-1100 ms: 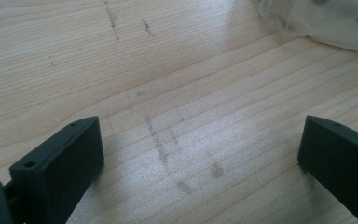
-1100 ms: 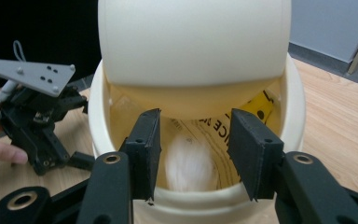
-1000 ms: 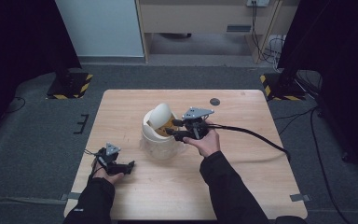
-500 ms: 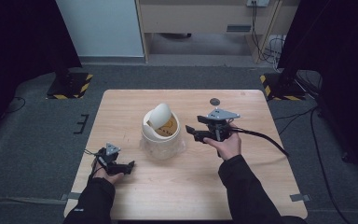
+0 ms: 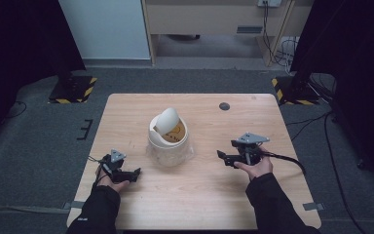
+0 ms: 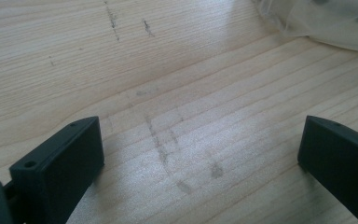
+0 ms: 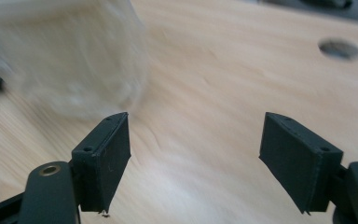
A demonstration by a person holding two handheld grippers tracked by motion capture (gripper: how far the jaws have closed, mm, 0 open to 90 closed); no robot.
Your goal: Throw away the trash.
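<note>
Right gripper drawn clear of the small bin, both hands idle on the counter.

The white swing-lid bin (image 5: 168, 139) stands upright mid-counter (image 5: 282, 195) on a clear plastic liner (image 5: 187, 155), its long axis vertical, its lid (image 5: 166, 121) tipped up showing a yellowish inside. The right gripper (image 5: 220, 156), well apart to the bin's right, has just been opening its jaws; they stand spread with nothing between them. The left gripper (image 5: 137, 172) rests near the front left, jaws wide and empty. This looks like a release; next, I'd judge, comes reaching back to settle the lid or liner.
</note>
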